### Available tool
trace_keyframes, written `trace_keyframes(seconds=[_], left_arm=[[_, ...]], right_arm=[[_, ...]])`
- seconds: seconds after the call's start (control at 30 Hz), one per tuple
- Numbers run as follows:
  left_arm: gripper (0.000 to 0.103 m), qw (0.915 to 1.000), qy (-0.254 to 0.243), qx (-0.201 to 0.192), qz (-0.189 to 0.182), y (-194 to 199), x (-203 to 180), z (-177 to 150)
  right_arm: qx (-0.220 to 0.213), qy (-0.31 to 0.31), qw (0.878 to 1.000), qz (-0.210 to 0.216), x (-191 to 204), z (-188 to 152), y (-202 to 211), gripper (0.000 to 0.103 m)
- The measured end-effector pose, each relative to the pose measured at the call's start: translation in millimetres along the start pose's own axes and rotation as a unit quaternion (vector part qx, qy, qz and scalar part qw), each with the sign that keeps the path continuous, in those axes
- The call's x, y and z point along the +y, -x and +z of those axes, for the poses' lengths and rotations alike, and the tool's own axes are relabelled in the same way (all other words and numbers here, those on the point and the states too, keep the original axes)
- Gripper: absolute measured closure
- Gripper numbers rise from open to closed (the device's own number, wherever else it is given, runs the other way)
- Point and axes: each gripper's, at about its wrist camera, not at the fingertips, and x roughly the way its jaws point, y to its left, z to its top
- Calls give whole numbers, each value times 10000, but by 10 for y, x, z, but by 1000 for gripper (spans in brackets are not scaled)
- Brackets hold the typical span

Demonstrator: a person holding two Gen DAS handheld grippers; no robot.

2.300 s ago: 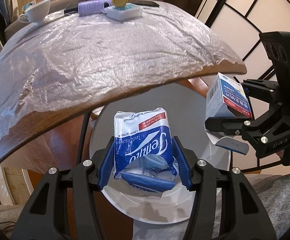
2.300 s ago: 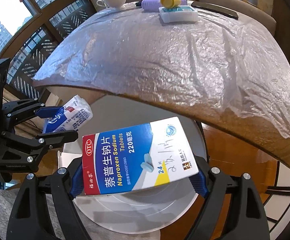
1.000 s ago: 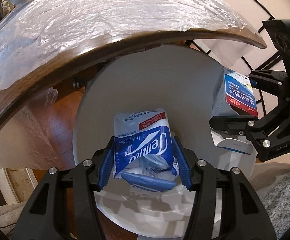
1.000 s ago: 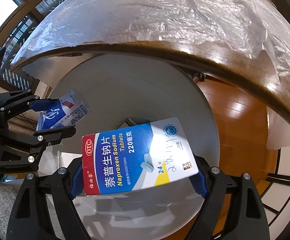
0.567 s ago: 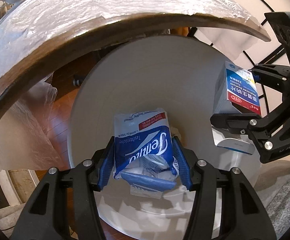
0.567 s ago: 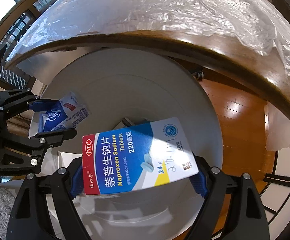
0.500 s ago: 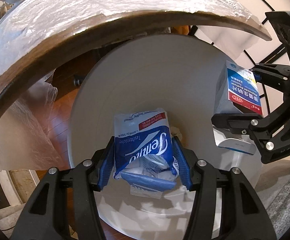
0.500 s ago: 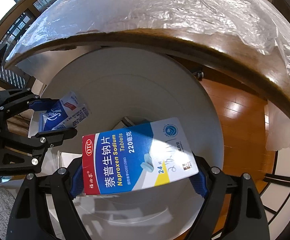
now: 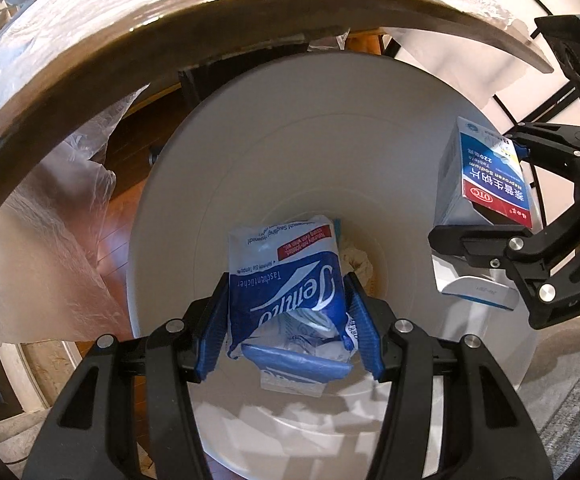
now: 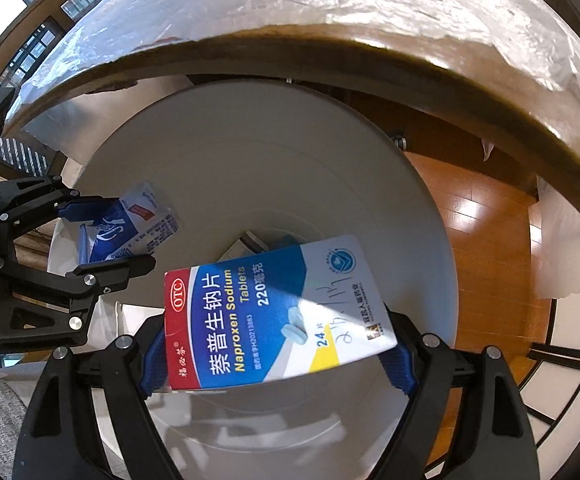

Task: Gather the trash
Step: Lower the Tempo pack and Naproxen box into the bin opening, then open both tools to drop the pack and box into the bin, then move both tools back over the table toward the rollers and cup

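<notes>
A round white bin stands on the wood floor under the edge of the worktop, which is covered in crinkled plastic film. The worktop's dark rim arcs across the top of both views, just above the bin's far wall. Film also hangs down on the left of the bin in the left view. At the bottom of the bin lie some scraps: crumpled paper and a bit of packaging, partly hidden by what the grippers carry.

The left gripper is over the bin's mouth with its blue-padded jaws closed on a tissue pack, which sits upright between the pads, its torn lower end hanging below them. The right gripper is beside it, also over the bin, its jaws clamped on the two ends of a tablet box; the box lies crosswise between the pads, printed face up and tilted slightly. Pack and box are near each other but apart, and neither touches the bin.
</notes>
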Motion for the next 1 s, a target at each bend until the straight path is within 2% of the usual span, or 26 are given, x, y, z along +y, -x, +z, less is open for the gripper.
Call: trace_keyframes(seconds=[0.5, 0.6, 0.67, 0.73, 0.9, 1.0], left_arm=[[46, 10000, 25, -37, -61, 22, 8, 15], [42, 9999, 50, -46, -93, 35, 35, 18], [33, 9999, 42, -84, -84, 49, 51, 20], [32, 9999, 44, -109, -100, 70, 62, 19], [32, 9998, 52, -185, -104, 164, 94, 10], [32, 9995, 84, -272, -112, 323, 152, 2]], right_arm=[[-1, -136, 9999, 33, -104, 0, 16, 20], [-23, -207, 9998, 48, -144, -4, 39, 20], [-41, -267, 9996, 77, -177, -6, 60, 17], [-105, -319, 9994, 93, -199, -8, 97, 13], [-299, -212, 9993, -10, -249, -45, 312, 13], [-498, -33, 9987, -53, -230, -76, 586, 13]])
